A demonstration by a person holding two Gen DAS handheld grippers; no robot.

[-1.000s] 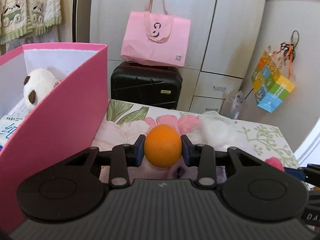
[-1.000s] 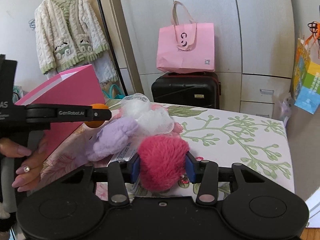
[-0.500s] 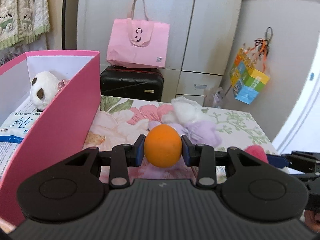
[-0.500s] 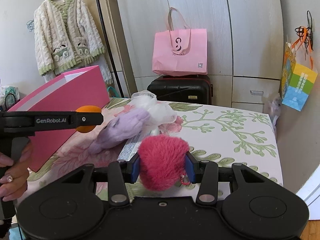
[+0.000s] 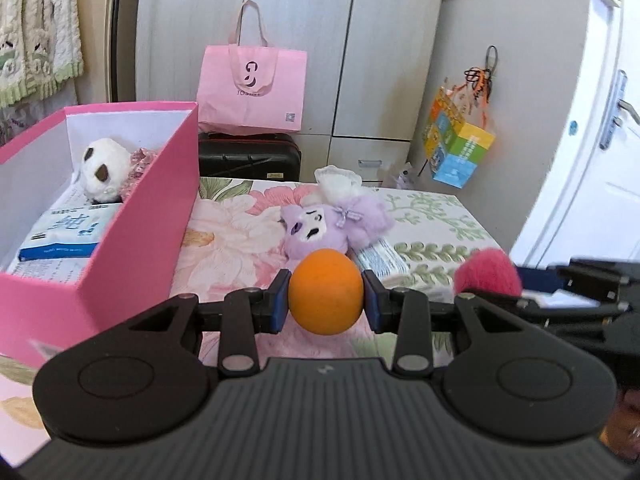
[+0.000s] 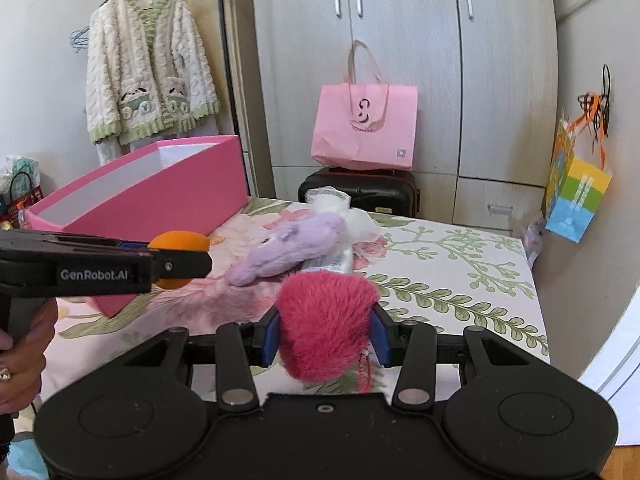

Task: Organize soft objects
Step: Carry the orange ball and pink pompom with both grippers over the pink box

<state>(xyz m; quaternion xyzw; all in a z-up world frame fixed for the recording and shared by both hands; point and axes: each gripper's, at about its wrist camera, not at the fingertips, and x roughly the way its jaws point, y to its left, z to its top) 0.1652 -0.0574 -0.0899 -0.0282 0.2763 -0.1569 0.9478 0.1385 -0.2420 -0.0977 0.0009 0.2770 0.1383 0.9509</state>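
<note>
The left claw [image 5: 326, 298] is clamped on a smooth orange ball [image 5: 326, 292], pinched between both blue pads and held in the air above the floral-patterned bench [image 5: 436, 216]. The right claw [image 6: 325, 330] grips a fluffy magenta pompom [image 6: 326, 324] the same way, its pads pressed into the fur on either side, just right of the left claw. To the left stands an open pink cardboard box [image 5: 148, 216] holding a white plush panda [image 5: 105, 170] at its far end and a blue-and-white tissue pack [image 5: 66, 234] nearer. On the bench lies a lilac plush toy [image 5: 332, 226] on its side, touching a white mesh puff [image 5: 338, 178] behind it and a flat packet [image 5: 380, 258].
</note>
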